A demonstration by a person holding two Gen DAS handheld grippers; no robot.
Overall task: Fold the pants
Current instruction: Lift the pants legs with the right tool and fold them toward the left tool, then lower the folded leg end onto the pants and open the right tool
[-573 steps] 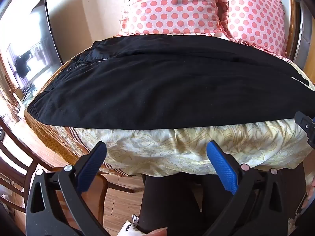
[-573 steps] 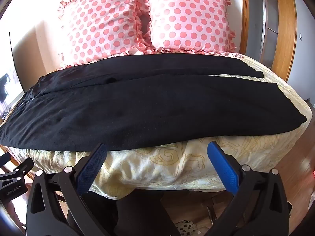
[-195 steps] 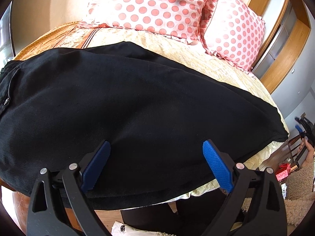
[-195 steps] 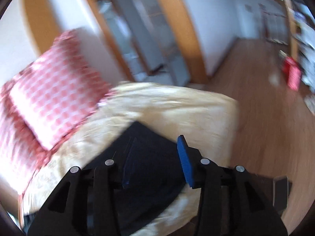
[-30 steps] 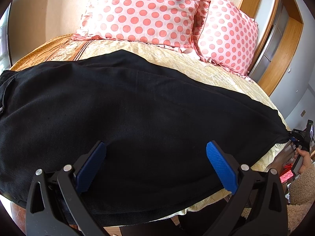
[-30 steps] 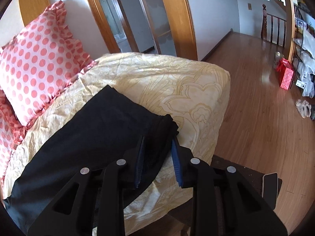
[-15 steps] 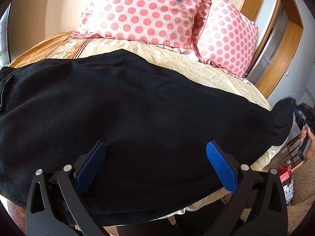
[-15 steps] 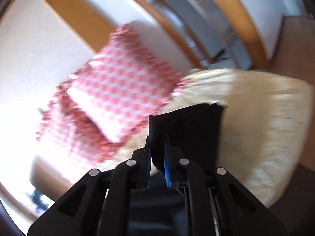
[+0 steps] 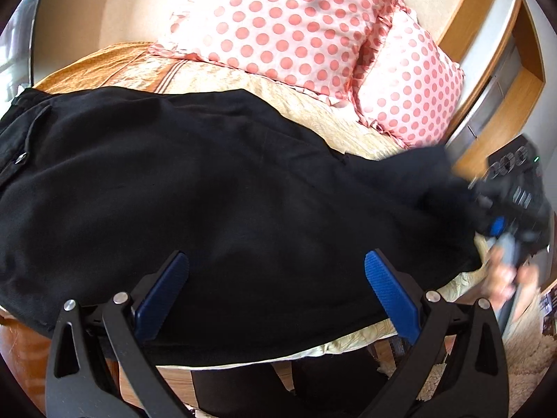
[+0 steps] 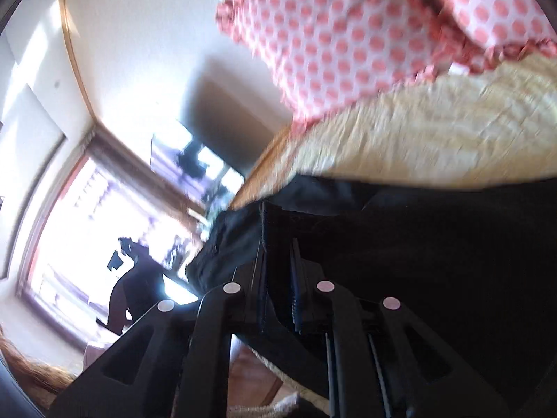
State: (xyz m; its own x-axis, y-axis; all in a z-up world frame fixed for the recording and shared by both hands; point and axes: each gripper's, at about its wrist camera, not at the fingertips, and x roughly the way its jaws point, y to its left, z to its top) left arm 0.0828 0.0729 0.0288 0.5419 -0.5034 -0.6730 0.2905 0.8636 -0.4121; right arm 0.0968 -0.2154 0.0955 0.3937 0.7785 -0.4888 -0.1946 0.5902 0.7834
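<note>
Black pants [image 9: 216,202] are lying across the yellow bedspread [image 9: 351,129]; right gripper [image 10: 278,296] is clenching their hem end, lifted off the bed, while left gripper [image 9: 275,278] is hovering released above the near edge

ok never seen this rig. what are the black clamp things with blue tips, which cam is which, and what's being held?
No robot here: a person holds a hand-operated two-finger gripper in each hand, and each gripper carries a fisheye camera looking forward along its fingers. The blue tips are the finger pads.

In the left wrist view, the left gripper is open and holds nothing, hovering over black pants spread across a bed with polka-dot pillows. At the right edge you can see the other tool, the right gripper, in the person's hand, lifting the leg end of the pants.

The right wrist view is blurred and tilted, but its jaws stand closed on black fabric, the same pants.
</note>
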